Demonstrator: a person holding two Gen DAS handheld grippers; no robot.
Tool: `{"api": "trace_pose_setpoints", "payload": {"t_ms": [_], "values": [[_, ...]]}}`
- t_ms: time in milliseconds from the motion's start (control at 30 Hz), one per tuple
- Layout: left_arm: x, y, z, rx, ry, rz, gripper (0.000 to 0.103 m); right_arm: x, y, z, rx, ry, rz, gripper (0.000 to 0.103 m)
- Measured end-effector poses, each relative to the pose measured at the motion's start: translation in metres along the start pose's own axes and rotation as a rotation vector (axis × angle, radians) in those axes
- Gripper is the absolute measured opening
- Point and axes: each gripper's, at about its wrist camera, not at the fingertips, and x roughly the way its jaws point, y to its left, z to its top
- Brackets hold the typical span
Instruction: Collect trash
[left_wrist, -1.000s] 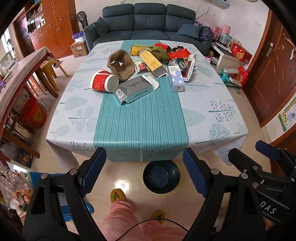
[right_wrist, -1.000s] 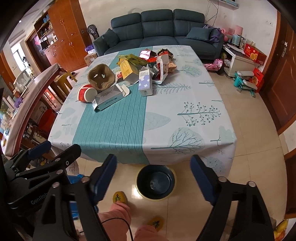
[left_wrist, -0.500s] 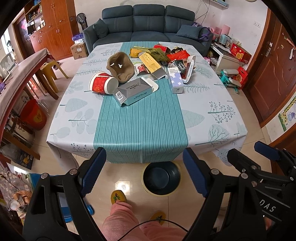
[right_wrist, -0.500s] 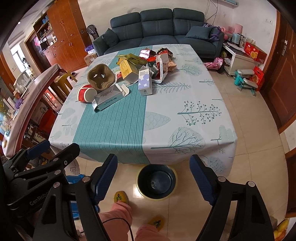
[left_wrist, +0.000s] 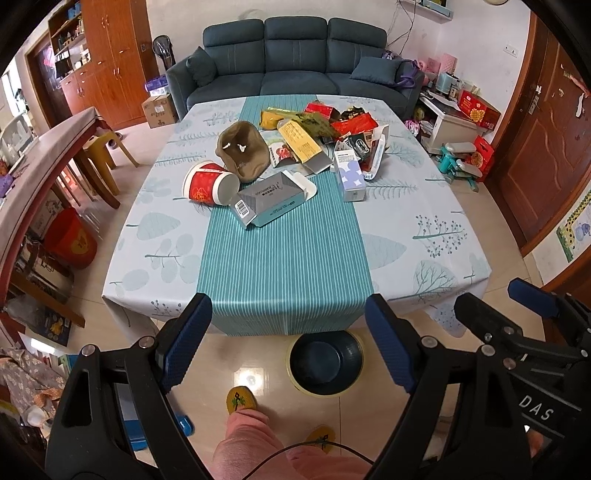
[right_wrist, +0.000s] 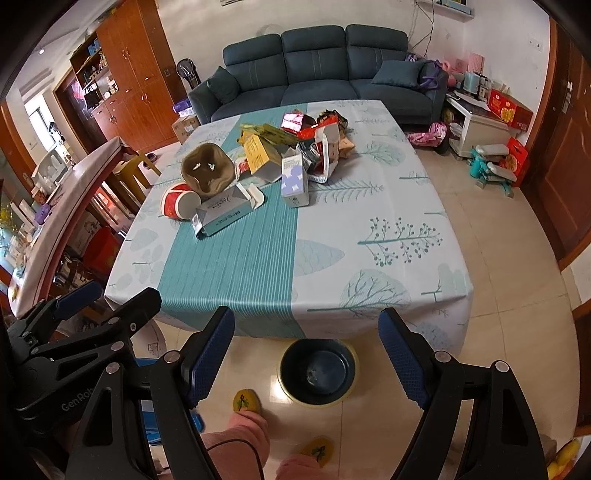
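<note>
A: Report the nearest items and finger state.

B: Left gripper (left_wrist: 288, 339) and right gripper (right_wrist: 306, 354) both hold their fingers spread wide with nothing between them. Both hang over the floor, short of the counter (left_wrist: 424, 236). Below them: a dark bin (left_wrist: 325, 363) on the tiles, just off the counter's near edge, and the person's yellow slippers (left_wrist: 241, 398).

A: Clearance on the counter?

B: The near half of the teal runner (left_wrist: 284, 266) is bare up to the front edge. Both near corners of the cloth hang free.

A: Location of the trash?

B: Mid-counter to far end. Nearest is a grey carton (left_wrist: 271, 199), lying flat. A red paper cup (left_wrist: 208, 184) lies on its side, touching the carton's left. A brown moulded tray (left_wrist: 242, 149) lies behind the cup. A white-and-purple box (left_wrist: 350, 177) lies right of the carton. The wrapper pile (left_wrist: 332, 125) lies farthest, toward the sofa (left_wrist: 295, 62).

A: View differences?

B: The right wrist view shows the counter's right edge (right_wrist: 439, 206) and open floor beyond it. The left wrist view shows a wooden side table (left_wrist: 44, 147) and stool (left_wrist: 103, 151) close on the left.
</note>
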Motion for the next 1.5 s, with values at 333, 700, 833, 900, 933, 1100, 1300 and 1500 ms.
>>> {"api": "trace_pose_setpoints", "payload": {"t_ms": [333, 700, 833, 900, 933, 1100, 1300, 1500], "values": [[-0.017, 0.001, 0.010, -0.007, -0.034, 0.014, 0.083, -0.016, 0.001, 0.009, -0.012, -0.042, 0.027, 0.082], [-0.028, 0.034, 0.030, -0.073, -0.098, 0.027, 0.083, -0.011, 0.017, 0.033, -0.051, -0.070, 0.049, 0.082], [-0.015, 0.068, 0.049, -0.122, -0.069, 0.005, 0.083, 0.004, 0.023, 0.055, -0.045, -0.067, 0.048, 0.082], [-0.006, 0.091, 0.061, -0.150, -0.057, -0.004, 0.083, 0.015, 0.028, 0.070, -0.032, -0.054, 0.044, 0.082], [0.000, 0.102, 0.068, -0.161, -0.051, -0.005, 0.083, 0.022, 0.033, 0.079, -0.028, -0.047, 0.041, 0.082], [0.037, 0.166, 0.104, -0.205, 0.008, -0.027, 0.083, 0.058, 0.057, 0.121, -0.027, -0.024, 0.017, 0.082], [0.104, 0.231, 0.146, -0.236, 0.109, -0.112, 0.083, 0.104, 0.100, 0.169, 0.008, 0.014, 0.016, 0.082], [0.183, 0.258, 0.177, -0.166, 0.228, -0.229, 0.083, 0.161, 0.148, 0.202, 0.012, 0.072, -0.004, 0.082]]}}
